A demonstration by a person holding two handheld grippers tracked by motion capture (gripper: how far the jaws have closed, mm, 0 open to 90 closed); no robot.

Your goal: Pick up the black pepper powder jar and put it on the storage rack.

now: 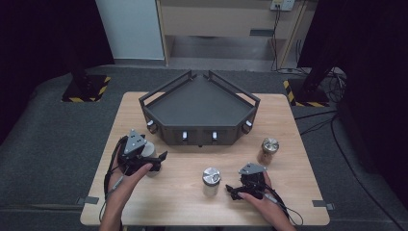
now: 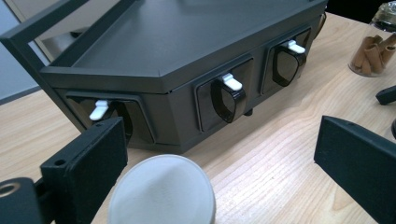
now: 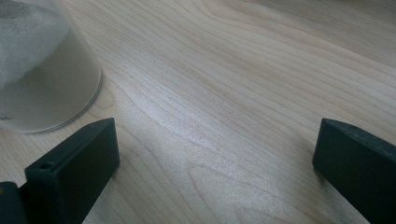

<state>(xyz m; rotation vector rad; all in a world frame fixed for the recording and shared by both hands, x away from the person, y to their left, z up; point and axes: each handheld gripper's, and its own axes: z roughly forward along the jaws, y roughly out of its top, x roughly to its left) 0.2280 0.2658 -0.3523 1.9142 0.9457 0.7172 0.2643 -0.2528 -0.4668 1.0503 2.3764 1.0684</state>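
Now I'd lower my spread left hand-held gripper (image 1: 153, 161) squarely around the white-lidded glass jar (image 2: 162, 191) sitting between its jaws before squeezing, while my right hand-held gripper (image 1: 234, 191) waits open beside the silver-lidded jar (image 1: 210, 179).

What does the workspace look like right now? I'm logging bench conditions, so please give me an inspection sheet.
Surface: light wooden table, no spills seen.
Job's things: white-lidded jar by the left gripper; silver-lidded jar at front centre; jar of brown sticks to the right.
Clutter: dark angular rack with white levers along its front, standing at the back of the table.
Grippers: left gripper open around the white-lidded jar; right gripper open over bare wood.
Cables: one trails from each gripper; more on the floor at back right.
Surroundings: grey floor, hazard-striped stand bases, wooden cabinet behind.
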